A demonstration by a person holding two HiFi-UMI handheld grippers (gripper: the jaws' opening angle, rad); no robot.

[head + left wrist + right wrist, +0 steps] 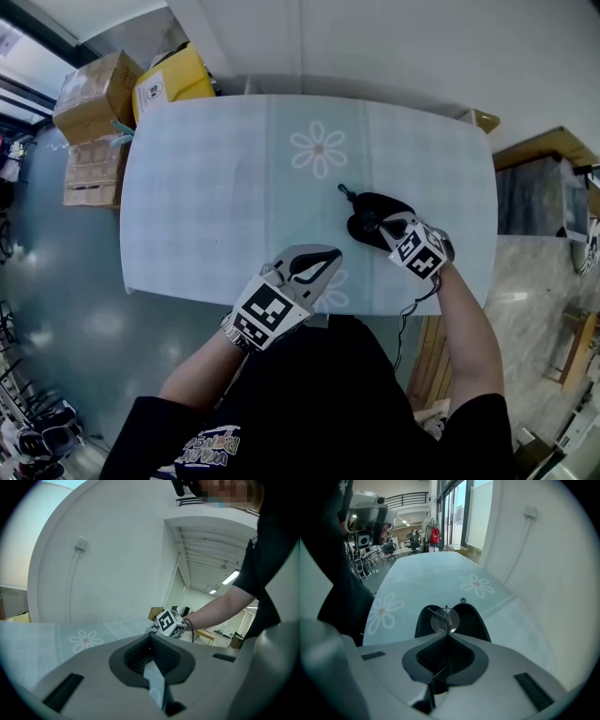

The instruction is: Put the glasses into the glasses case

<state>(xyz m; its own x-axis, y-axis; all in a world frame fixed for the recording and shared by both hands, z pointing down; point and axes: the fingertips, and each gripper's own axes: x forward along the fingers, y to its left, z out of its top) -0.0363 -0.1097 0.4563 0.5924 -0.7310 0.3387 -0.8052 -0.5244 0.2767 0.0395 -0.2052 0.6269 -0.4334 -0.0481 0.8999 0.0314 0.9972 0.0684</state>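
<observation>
Our right gripper [447,633] has its fingers closed on the thin wire-framed glasses with round lenses [446,619]. One lens stands just past the fingertips and a wire arm runs back between them. Right below lies the open black soft-shell glasses case [373,204], its two halves spread flat on the pale checked counter with daisy prints [206,187]; we cannot tell whether the glasses touch it. The case sits on the counter's right half, clear of both the right edge and the near edge, with bare cloth all around it. Our left gripper [328,257] straddles the near edge, fingertips over the cloth, its fingers pressed together on nothing, apart from the case. Brown cardboard boxes [94,98] and a yellow box [173,80] stand off the far left corner.
</observation>
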